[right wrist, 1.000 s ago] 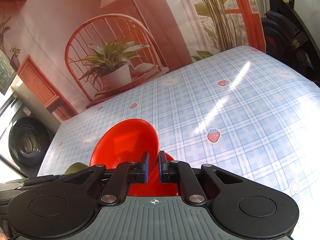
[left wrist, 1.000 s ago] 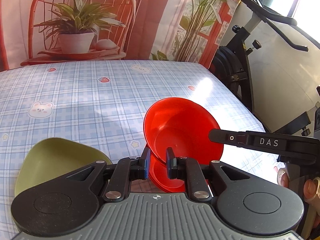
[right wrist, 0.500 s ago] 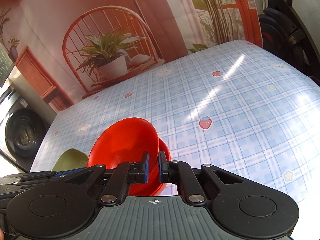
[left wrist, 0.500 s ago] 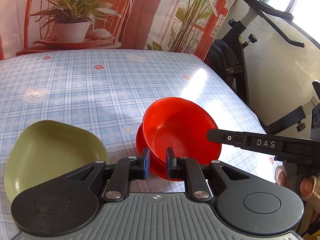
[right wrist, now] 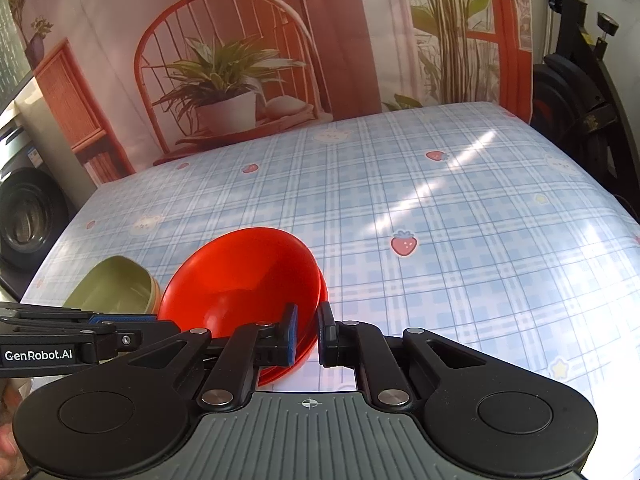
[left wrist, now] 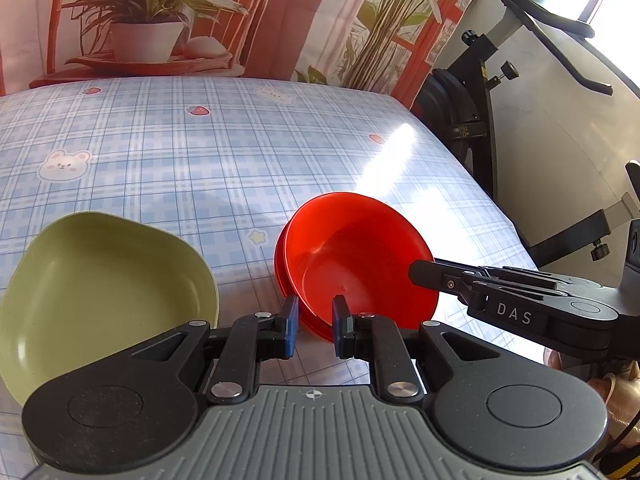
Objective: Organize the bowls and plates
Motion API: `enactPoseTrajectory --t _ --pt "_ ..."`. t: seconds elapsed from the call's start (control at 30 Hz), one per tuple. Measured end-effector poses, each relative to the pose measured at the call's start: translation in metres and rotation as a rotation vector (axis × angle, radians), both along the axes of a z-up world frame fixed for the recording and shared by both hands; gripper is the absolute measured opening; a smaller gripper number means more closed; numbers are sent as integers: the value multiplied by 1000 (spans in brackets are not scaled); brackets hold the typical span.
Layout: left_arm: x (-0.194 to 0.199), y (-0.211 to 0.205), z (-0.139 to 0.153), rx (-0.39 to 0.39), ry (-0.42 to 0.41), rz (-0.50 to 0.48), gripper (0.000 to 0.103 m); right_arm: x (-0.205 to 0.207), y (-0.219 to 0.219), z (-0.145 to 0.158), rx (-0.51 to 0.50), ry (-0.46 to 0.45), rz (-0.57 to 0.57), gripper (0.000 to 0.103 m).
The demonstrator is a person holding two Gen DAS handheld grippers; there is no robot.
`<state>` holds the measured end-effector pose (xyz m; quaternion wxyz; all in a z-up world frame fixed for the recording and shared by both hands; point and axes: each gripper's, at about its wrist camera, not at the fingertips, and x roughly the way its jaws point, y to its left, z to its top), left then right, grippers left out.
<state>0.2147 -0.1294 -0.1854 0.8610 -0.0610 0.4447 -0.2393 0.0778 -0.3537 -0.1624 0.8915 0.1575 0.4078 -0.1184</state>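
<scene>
A red bowl (left wrist: 360, 264) sits in a red plate (left wrist: 282, 276) on the checked tablecloth; both also show in the right wrist view, the bowl (right wrist: 244, 280) tilted over the plate (right wrist: 308, 344). My left gripper (left wrist: 314, 330) is slightly open at the near edge of the red pair, gripping nothing. My right gripper (right wrist: 307, 330) has its jaws closed on the red bowl's rim; from the left wrist view its fingers (left wrist: 432, 274) reach the bowl's right rim. A green bowl (left wrist: 100, 288) lies to the left and shows in the right wrist view (right wrist: 116, 290).
The table's (right wrist: 460, 216) right edge is close, with an exercise bike (left wrist: 480, 92) beyond it. A printed backdrop with a chair and plants (right wrist: 224, 92) hangs behind the table. A washing machine (right wrist: 24, 216) stands at the left.
Both grippers lowered the red bowl and plate to the table. My left gripper opened a little and drew back from the rim. The green bowl came more into view.
</scene>
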Motion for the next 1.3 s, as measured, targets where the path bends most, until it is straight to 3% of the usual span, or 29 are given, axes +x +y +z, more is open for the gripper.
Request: enactPoseTrajectory --t 0.23,0.67,1.3 --pt "1 8 2 -35 6 26 23 -2 12 2 -64 -29 28 16" --pt "6 7 -4 -47 13 54 24 -23 8 -3 -60 -143 -97 18" --pt "11 1 -25 -67 48 40 24 -20 6 -31 46 -129 -131 18"
